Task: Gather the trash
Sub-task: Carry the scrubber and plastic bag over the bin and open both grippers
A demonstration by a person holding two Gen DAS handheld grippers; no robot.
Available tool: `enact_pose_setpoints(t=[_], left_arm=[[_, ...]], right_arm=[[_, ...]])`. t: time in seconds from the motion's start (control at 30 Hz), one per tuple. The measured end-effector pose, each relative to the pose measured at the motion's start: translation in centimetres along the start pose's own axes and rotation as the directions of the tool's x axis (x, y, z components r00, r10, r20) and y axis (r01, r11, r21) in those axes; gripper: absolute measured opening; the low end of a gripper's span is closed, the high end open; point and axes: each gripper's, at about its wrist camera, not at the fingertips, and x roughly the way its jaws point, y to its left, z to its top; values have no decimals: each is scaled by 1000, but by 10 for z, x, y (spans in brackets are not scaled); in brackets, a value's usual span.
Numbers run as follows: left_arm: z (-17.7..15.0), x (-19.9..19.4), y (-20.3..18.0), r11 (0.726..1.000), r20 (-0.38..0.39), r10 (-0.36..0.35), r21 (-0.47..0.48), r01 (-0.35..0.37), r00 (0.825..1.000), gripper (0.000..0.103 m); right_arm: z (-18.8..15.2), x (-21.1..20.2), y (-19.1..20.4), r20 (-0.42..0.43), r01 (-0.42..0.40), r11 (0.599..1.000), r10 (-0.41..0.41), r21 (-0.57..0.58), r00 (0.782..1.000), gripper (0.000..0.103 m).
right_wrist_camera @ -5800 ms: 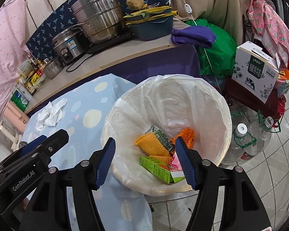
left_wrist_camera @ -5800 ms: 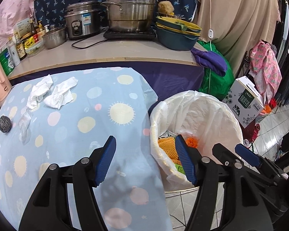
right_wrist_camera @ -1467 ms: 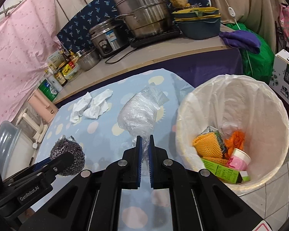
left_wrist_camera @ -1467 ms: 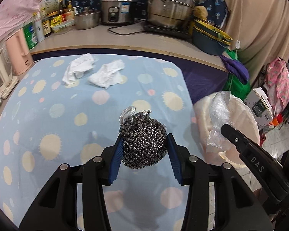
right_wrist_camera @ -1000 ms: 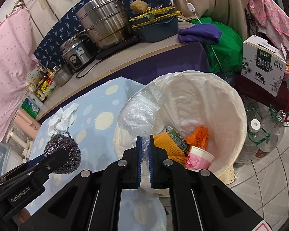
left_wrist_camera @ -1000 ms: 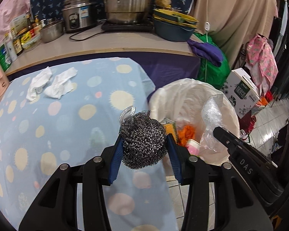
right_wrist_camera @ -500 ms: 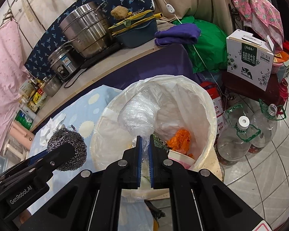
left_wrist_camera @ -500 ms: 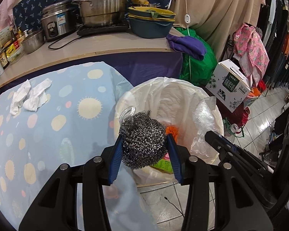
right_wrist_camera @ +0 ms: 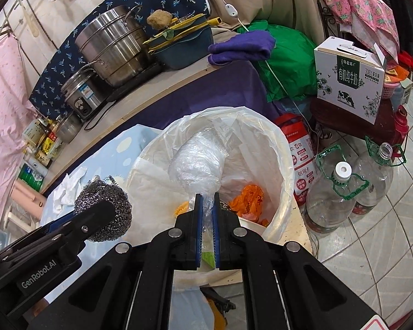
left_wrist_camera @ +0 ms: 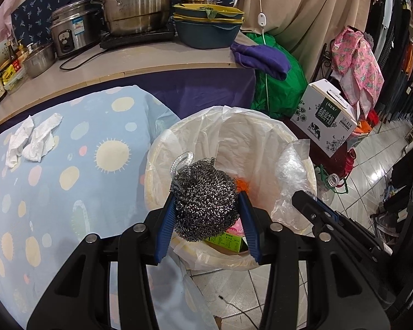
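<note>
My left gripper [left_wrist_camera: 206, 206] is shut on a steel wool scrubber [left_wrist_camera: 205, 198] and holds it above the near rim of the white-lined trash bin [left_wrist_camera: 261, 129]. My right gripper [right_wrist_camera: 206, 200] is shut on a crumpled clear plastic bag [right_wrist_camera: 198, 162] and holds it over the same bin [right_wrist_camera: 283, 170]. The scrubber also shows at the left of the right wrist view [right_wrist_camera: 107, 209]. The plastic bag shows at the right of the left wrist view [left_wrist_camera: 291, 165]. Orange and green trash lies inside the bin. Two crumpled white tissues [left_wrist_camera: 33, 140] lie on the blue dotted tablecloth [left_wrist_camera: 68, 178].
A counter [left_wrist_camera: 151, 57] behind holds steel pots, a rice cooker and stacked bowls. A milk carton box [left_wrist_camera: 330, 115], a green bag and a purple cloth stand right of the bin. Large water bottles [right_wrist_camera: 338, 189] stand on the tiled floor.
Both grippers have moved right from the table to above the bin, each still holding its item. At the earliest frames both were open and empty.
</note>
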Motion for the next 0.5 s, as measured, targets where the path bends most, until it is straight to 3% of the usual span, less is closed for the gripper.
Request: enact_pose_setpoints(t=[0.5], left_arm=[[1, 6, -1, 1000, -4, 3, -5, -3, 1000, 43]], right_arm=[[2, 4, 5, -1, 0, 1000, 0, -8, 1000, 9]])
